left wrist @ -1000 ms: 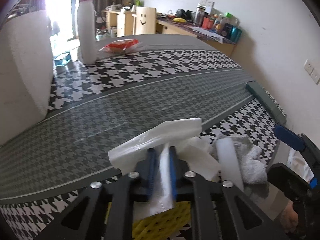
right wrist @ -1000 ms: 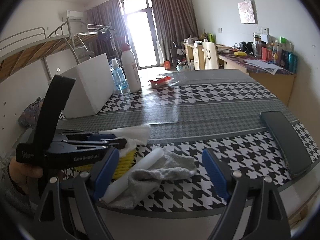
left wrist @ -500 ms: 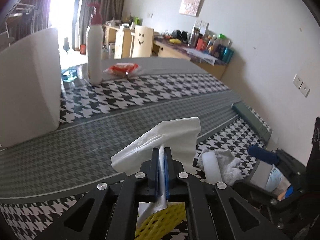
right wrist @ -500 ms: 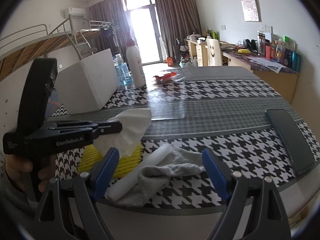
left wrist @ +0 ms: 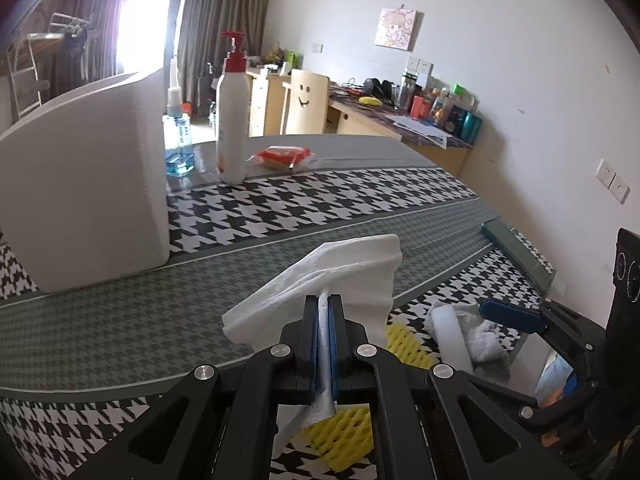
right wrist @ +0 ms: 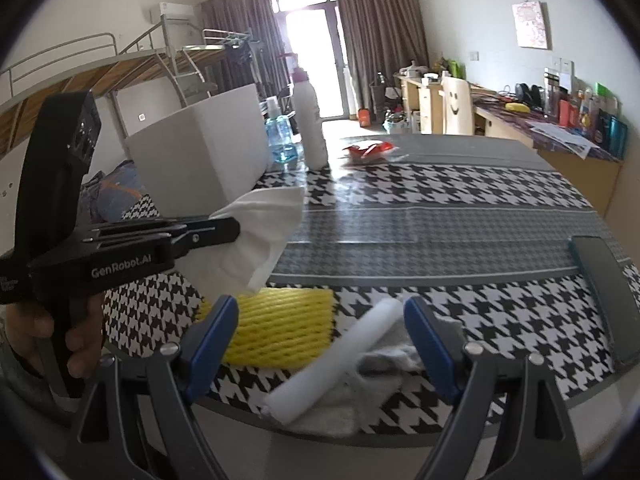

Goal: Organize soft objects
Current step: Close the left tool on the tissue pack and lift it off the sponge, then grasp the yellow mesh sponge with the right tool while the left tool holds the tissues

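Lifting step: white tissue (left wrist: 320,280) pinched tight in left gripper (left wrist: 324,320), up above yellow foam net (right wrist: 276,330) on worktop (right wrist: 440,224). Right gripper (right wrist: 316,336) spread wide over foam roll (right wrist: 336,356) beside that net. Next, probably carried toward white box (left wrist: 84,184) past the net.

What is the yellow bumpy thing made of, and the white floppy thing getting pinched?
The yellow bumpy thing looks like foam netting: soft, matte, with a ribbed mesh pattern. The white floppy thing, pinched by the left hand-held gripper, looks like thin tissue paper: it creases and droops, with a faint embossed texture.
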`<act>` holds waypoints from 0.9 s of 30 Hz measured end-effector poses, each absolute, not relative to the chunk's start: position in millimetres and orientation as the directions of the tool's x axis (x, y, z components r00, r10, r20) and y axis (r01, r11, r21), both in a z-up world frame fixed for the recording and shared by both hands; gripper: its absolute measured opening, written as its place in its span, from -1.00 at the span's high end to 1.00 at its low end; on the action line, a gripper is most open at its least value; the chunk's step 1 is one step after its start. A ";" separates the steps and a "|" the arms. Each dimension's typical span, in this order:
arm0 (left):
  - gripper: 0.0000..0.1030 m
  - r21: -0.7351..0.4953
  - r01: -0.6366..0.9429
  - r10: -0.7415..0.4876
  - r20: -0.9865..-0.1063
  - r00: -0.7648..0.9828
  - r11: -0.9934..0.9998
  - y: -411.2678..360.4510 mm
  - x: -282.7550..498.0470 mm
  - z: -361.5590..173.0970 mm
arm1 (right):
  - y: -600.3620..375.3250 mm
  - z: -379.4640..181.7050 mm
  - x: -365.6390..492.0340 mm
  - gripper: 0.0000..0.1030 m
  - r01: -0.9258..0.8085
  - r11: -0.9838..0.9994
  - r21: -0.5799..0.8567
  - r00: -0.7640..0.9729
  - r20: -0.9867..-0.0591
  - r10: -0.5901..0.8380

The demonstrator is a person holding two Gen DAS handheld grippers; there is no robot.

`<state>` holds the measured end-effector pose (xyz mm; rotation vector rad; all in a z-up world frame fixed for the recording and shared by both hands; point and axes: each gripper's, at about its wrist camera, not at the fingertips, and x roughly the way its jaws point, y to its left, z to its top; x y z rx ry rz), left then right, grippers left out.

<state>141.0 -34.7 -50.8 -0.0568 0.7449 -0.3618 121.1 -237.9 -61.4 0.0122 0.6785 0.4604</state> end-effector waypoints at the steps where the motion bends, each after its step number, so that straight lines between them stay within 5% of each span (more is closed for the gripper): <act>1: 0.91 -0.175 0.295 -0.335 -0.653 0.679 0.939 -33.8 141.4 -50.9 | -234.7 -62.4 122.8 -0.70 -0.419 0.893 0.163 0.673 -0.605 0.426; 17: 0.91 -0.174 0.271 -0.317 -0.644 0.696 0.947 -19.1 141.2 -49.8 | -220.0 -86.6 144.0 -0.36 -0.438 0.873 0.213 0.547 -0.708 0.447; 27: 0.91 -0.173 0.278 -0.323 -0.639 0.699 0.945 -14.2 136.2 -48.2 | -204.2 -95.5 143.0 -0.11 -0.453 0.885 0.112 0.521 -0.771 0.365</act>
